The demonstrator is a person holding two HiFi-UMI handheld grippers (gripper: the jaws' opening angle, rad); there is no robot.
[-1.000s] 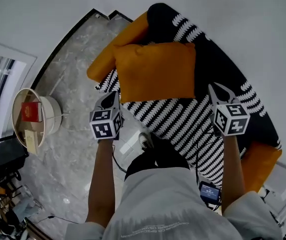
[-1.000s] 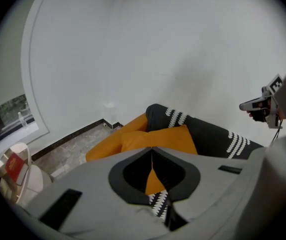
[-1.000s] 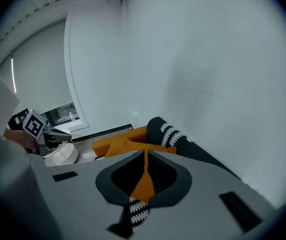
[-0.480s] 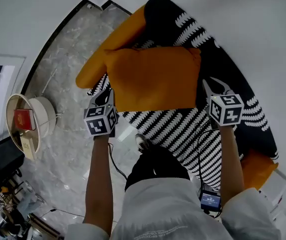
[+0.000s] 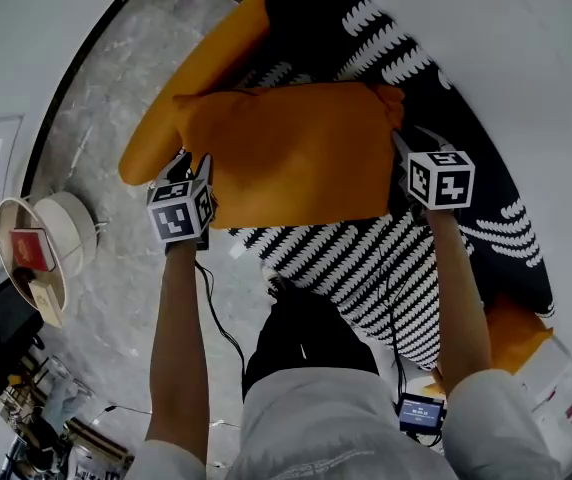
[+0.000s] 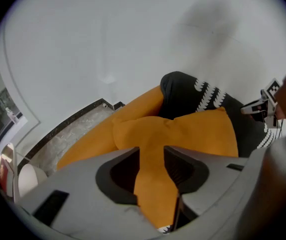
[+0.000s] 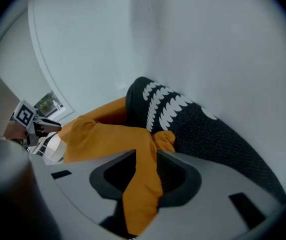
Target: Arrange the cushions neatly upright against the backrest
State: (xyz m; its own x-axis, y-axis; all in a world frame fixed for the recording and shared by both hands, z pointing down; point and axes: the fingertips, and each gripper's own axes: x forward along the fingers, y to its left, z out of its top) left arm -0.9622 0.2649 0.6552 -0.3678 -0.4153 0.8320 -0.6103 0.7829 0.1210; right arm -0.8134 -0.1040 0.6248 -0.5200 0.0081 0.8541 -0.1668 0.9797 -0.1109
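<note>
An orange cushion (image 5: 296, 153) stands across the black-and-white patterned sofa seat (image 5: 366, 253), its top near the black backrest (image 5: 311, 8). My left gripper (image 5: 181, 165) is at its lower left corner, where the fabric (image 6: 153, 154) fills the gap and touches both pads. My right gripper (image 5: 402, 150) is at the right corner. There the fabric (image 7: 143, 184) lies against one pad, with a dark gap beside it. Both sets of jaws have just been opening with the cushion between them.
An orange bolster armrest (image 5: 191, 83) runs along the sofa's left side. Another orange piece (image 5: 516, 333) lies at the lower right. A round white side table (image 5: 61, 233) with a red book (image 5: 26, 248) stands on the marble floor at left. A white wall rises behind the sofa.
Both grippers have carried the cushion forward and down toward the backrest. My arms are stretched further out. The cushion now covers more of the seat.
</note>
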